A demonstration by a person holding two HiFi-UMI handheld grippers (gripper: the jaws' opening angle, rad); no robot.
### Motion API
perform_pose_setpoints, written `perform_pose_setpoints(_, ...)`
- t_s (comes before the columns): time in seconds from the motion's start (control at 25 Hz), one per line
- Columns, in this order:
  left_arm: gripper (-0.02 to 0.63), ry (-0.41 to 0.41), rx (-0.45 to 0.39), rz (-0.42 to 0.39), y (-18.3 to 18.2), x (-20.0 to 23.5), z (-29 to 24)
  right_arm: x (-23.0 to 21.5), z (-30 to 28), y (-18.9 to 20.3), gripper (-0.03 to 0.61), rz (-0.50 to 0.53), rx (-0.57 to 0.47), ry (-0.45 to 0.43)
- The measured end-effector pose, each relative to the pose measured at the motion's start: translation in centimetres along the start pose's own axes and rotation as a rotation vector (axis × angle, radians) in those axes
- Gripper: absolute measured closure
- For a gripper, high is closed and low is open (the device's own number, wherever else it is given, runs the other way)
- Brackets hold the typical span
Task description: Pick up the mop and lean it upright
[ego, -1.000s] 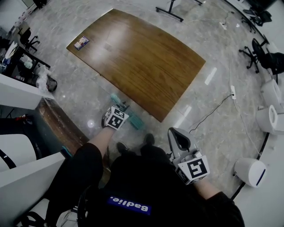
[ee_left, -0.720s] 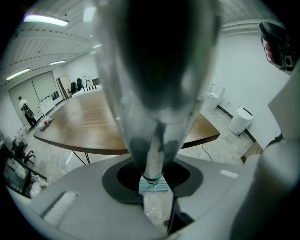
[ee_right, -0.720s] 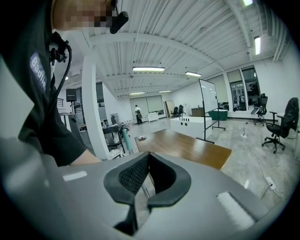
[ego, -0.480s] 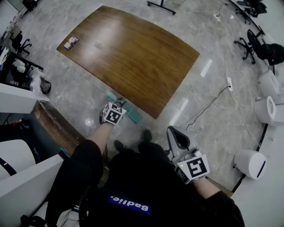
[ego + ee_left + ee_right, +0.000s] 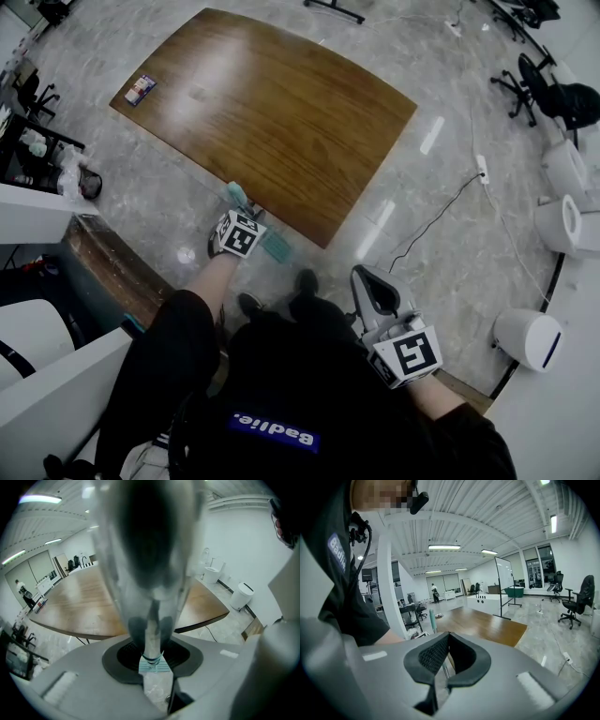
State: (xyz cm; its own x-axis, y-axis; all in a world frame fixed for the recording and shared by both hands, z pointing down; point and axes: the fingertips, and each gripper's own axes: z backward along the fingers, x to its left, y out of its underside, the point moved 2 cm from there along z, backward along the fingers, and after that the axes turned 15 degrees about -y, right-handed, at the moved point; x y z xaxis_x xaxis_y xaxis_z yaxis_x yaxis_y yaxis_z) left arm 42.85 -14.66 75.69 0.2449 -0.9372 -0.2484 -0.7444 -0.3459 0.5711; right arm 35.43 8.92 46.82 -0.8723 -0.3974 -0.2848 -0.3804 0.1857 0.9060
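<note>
The mop stands nearly upright beside the table's near edge, its teal head (image 5: 277,247) on the floor. The teal top end of its handle (image 5: 238,195) shows above my left gripper (image 5: 246,225). That gripper is shut on the mop handle (image 5: 152,637), which runs up between the jaws and blurs close to the camera. Below the jaws lies the mop head (image 5: 152,666). My right gripper (image 5: 375,291) hangs low at my right side, away from the mop. Its jaws (image 5: 447,641) are shut with nothing in them, and the teal handle (image 5: 432,620) shows beyond them.
A large wooden table (image 5: 281,103) carries a small card (image 5: 141,89) at its far left corner. My shoes (image 5: 305,281) stand just behind the mop head. A cable (image 5: 431,220) crosses the floor, with white bins (image 5: 530,337) and office chairs (image 5: 553,98) at right. A dark counter (image 5: 112,258) stands at left.
My left gripper has sunk a little along with the mop and drifted toward the table edge. The head view has shifted slightly. The right gripper has stayed where it was.
</note>
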Motion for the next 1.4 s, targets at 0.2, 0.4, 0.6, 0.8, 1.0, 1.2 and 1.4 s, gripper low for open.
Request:
perform_pose_setpoints(0.2, 0.482, -0.003, 0.012, -0.015, -0.5, -0.2, -0.5, -0.5, 0.0, 0.0, 0.571, -0.008, -0.002, 0.010)
perform_pose_setpoints(0.4, 0.470, -0.007, 0.012, -0.033, -0.5, 0.0, -0.5, -0.8, -0.2, -0.1, 0.569, -0.004, -0.009, 0.005)
perform_pose_setpoints(0.6, 0.435, -0.024, 0.021, -0.037, -0.5, 0.3, -0.5, -1.2, -0.5, -0.1, 0.569, 0.005, -0.010, 0.002)
perform_pose_setpoints(0.8, 0.413, -0.025, 0.013, -0.036, -1.0, 0.3, -0.5, -1.3, -0.8, -0.5, 0.569, 0.003, -0.015, -0.008)
perform_pose_setpoints(1.0, 0.407, -0.017, 0.015, -0.049, -1.1, 0.0, -0.2, -1.6, -0.8, -0.7, 0.568, 0.012, -0.019, -0.008)
perform_pose_setpoints(1.2, 0.387, 0.008, 0.028, -0.079, -0.6, -0.7, -0.1, -1.8, -0.8, -0.5, 0.568, -0.009, -0.019, -0.003)
perform_pose_setpoints(1.4, 0.387, 0.021, 0.026, -0.075, -0.6, -1.3, 0.1, -2.0, -1.5, -0.1, 0.566, -0.004, 0.003, -0.012)
